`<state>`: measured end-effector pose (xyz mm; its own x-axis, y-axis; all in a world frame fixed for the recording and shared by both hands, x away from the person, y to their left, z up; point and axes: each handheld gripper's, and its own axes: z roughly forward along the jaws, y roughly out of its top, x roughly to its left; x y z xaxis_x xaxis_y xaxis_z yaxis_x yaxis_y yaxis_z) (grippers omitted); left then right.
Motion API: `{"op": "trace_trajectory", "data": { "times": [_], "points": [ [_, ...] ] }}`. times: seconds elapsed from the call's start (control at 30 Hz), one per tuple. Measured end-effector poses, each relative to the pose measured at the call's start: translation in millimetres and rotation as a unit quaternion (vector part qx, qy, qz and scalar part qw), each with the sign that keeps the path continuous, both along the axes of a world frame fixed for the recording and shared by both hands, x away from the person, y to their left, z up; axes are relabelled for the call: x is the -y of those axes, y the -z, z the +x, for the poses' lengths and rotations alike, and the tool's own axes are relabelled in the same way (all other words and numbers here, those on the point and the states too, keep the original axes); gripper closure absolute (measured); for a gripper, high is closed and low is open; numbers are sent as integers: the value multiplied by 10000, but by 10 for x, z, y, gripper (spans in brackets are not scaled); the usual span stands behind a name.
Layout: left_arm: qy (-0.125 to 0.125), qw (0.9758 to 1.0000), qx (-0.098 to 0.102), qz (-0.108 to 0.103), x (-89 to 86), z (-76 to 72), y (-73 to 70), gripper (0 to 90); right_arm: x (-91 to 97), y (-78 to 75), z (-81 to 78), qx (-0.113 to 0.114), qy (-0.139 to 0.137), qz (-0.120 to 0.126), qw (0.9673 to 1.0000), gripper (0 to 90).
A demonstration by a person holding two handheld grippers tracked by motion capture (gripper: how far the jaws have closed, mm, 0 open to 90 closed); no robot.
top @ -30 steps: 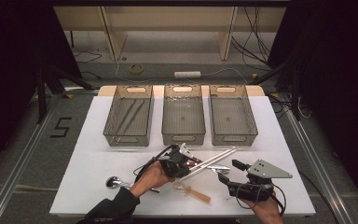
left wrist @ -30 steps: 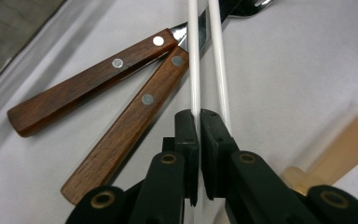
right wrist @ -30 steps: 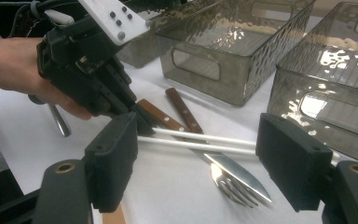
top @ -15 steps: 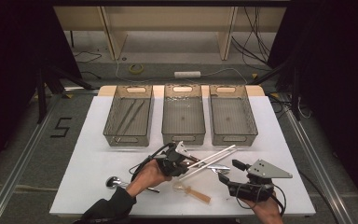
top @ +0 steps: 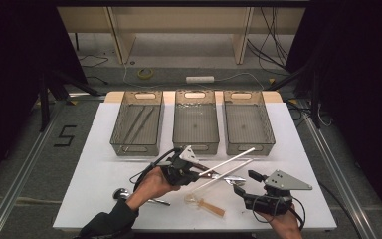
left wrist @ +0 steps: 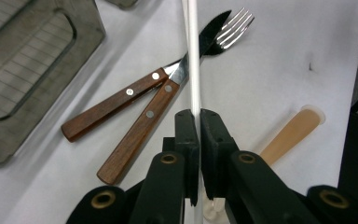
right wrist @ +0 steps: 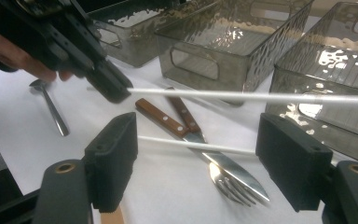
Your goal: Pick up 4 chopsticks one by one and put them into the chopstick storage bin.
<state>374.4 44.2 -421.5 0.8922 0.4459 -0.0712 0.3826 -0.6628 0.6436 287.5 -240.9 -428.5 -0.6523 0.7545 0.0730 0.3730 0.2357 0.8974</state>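
My left gripper [top: 195, 173] [left wrist: 194, 116] is shut on one end of a white chopstick [top: 229, 160] [left wrist: 193, 65] and holds it off the white table, its far end pointing toward the right bin [top: 247, 121]. A second white chopstick [top: 224, 175] [right wrist: 196, 145] lies on the table below it, across a wooden-handled knife [left wrist: 140, 130] and fork [left wrist: 121, 100]. My right gripper [top: 244, 183] [right wrist: 198, 156] hovers open at the front right with nothing between its fingers. From the right gripper view the left gripper [right wrist: 107, 84] carries the raised chopstick [right wrist: 247, 96].
Three clear grey bins stand in a row at the back; the left bin [top: 138, 122] holds long thin sticks, and beside it is the middle bin [top: 195, 121]. A metal spoon [top: 124, 193] lies at the front left. A pale wooden-handled spoon [top: 206, 203] lies near the front edge.
The left gripper has risen and drawn slightly left, lifting the white chopstick off the table. The right gripper has stayed put.
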Motion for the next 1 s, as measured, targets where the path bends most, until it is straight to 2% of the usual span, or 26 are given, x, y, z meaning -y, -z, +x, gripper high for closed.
{"op": "trace_trajectory", "data": {
  "times": [0.3,0.57,0.63,0.77,1.0],
  "points": [
    [-158,9998,30,-118,-112,44,-73,863,-4,1,3,1,-15,0,10000,305],
    [-321,9991,133,-251,-245,88,-182,863,-1,-4,1,14,1,19,10000,305],
    [-400,9985,141,-336,-273,96,-203,863,-2,-3,1,17,1,13,10000,305],
    [-482,9980,197,-371,-351,124,-247,863,-3,-6,1,17,2,20,10000,305],
    [-768,9954,311,-479,-514,194,-316,863,-2,-4,0,18,0,4,10000,305]
  ]
}}
